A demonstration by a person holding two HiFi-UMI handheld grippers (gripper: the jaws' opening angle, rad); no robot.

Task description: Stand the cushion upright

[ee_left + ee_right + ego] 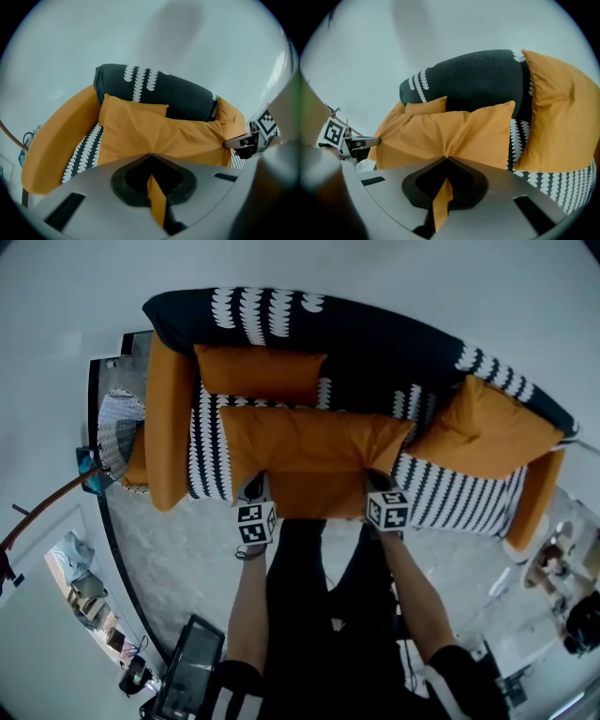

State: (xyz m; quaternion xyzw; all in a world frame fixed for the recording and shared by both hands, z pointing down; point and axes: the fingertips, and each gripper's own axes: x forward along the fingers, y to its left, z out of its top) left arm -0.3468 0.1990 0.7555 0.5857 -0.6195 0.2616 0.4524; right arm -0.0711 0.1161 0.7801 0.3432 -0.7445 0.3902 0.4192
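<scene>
Cushion (314,457), plain orange, wrinkles where both grippers' jaws pinch its front edge

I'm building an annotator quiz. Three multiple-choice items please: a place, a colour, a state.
1. Where do the left gripper and the right gripper hold the large cushion? A. at its edge nearest the person; B. at its far edge; C. at its middle.
2. What colour is that cushion? A. green; B. orange; C. white.
3. How do both grippers' jaws stand? A. wide apart and empty; B. one open, one shut; C. shut on cushion fabric.
Answers: 1 A, the head view shows both at its near edge; 2 B, it is orange in every view; 3 C, each gripper view shows orange fabric pinched between closed jaws.
</scene>
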